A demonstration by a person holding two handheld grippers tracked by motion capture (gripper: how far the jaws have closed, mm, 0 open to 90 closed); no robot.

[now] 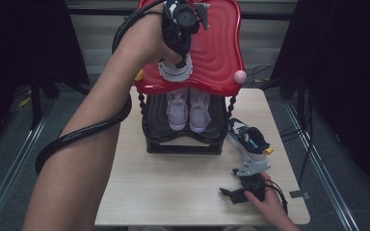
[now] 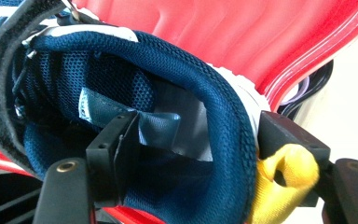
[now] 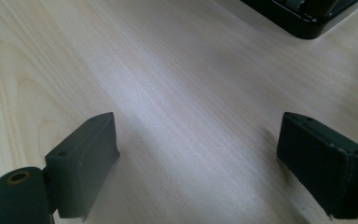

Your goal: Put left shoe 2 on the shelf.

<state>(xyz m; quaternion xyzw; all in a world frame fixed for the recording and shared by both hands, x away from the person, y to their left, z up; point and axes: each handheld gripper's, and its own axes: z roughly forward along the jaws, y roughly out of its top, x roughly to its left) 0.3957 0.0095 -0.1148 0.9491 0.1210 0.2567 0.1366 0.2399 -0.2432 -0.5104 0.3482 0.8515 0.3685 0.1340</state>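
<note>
From above, your left hand-held gripper (image 1: 176,57) stands at the navy sneaker (image 1: 176,70) on the red shelf (image 1: 217,48). Its own view shows jaws straddling the heel collar, released. Your right hand-held gripper (image 3: 196,163) gapes over bare bench (image 3: 168,84).

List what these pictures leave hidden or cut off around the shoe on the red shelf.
- High view: most of the shoe is hidden by the hand and left gripper.
- Left gripper view: the shoe's toe is cut off by the top left edge; whether the pads still press the heel collar cannot be told.
</note>
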